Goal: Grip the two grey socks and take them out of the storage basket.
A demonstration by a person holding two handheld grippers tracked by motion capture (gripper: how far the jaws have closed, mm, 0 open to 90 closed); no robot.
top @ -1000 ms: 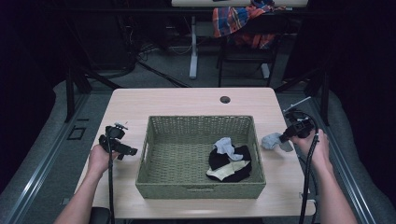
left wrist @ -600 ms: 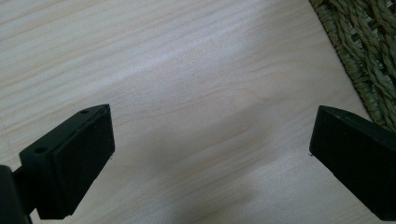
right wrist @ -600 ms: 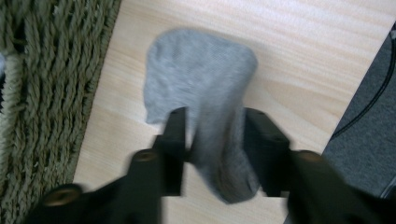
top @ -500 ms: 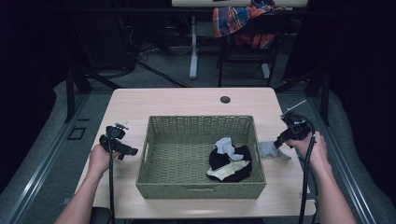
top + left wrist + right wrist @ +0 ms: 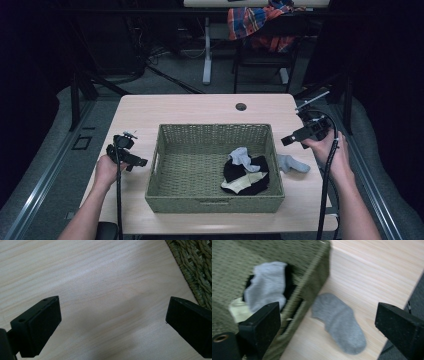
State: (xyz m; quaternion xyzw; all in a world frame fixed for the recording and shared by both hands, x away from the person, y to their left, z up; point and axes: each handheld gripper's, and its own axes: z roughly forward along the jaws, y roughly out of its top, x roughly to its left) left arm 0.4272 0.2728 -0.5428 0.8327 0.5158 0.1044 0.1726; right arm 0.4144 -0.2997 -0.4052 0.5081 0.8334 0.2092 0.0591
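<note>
Here, the right gripper (image 5: 289, 140) has let go and drawn back, jaws wide — the small grey knitted sock (image 5: 338, 321) lies just below it, outside the green woven basket (image 5: 165, 150) — unbinned.

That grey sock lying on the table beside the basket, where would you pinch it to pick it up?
Probably at the rounded end farthest from the basket. The grey sock lies flat on the table, its other end close against the basket wall, leaving little room for a jaw there. The right gripper, jaws wide open, could drop from above and pinch across the sock's width.
</note>
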